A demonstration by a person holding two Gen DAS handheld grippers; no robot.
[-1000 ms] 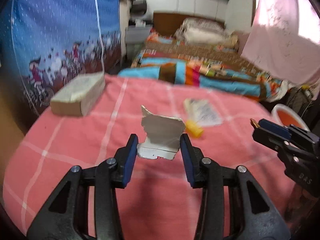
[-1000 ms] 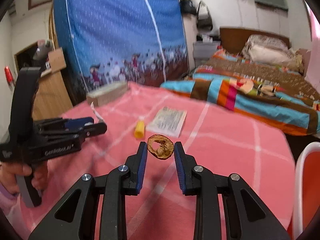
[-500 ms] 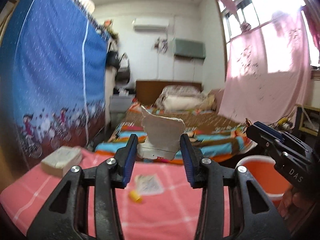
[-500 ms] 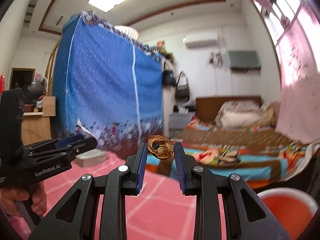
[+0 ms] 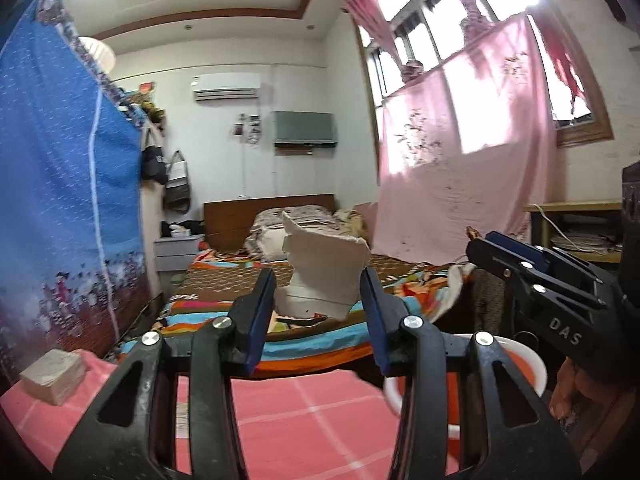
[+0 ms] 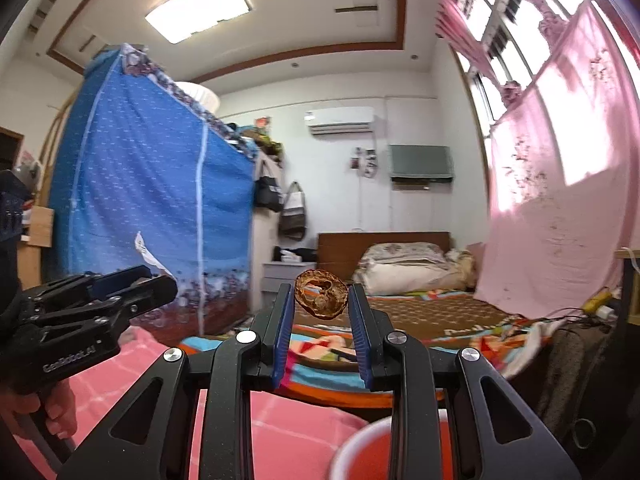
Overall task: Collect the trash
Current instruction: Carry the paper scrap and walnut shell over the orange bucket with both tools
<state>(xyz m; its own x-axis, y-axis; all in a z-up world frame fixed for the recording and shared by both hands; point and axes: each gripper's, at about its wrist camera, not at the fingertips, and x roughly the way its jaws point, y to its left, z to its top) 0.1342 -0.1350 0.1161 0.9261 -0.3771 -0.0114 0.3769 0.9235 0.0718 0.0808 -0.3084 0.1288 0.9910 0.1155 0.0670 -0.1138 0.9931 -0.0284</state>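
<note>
Left wrist view: left hand-held gripper [image 5: 318, 306] level, jaws part open and clamped on a torn paper scrap [image 5: 324, 276], lifted clear of the pink surface [image 5: 280, 408].
Right wrist view: right hand-held gripper [image 6: 322, 322] level, jaws narrow, pinching a brown dried peel ring [image 6: 320, 294] between the pads.
Bin: orange bucket [image 6: 360, 456] with white rim, low and just past the surface edge, under the right hand-held gripper; also seen at [image 5: 532, 364], to the right of the left one.
Done: 2 pieces of trash picked up, 1 per hand-held gripper.
Left to do: carry both over the bucket and release; neither piece is in it yet, in my judgement. Any trash still on the surface is mostly out of view, so I cannot tell how much remains.
Pose: both held side by side, pointing across the room toward the bed [image 6: 400, 308]; a person's fingers [image 6: 52, 404] wrap the left handle.
Other: a pale block [image 5: 54, 376] sits on the surface's far left.
</note>
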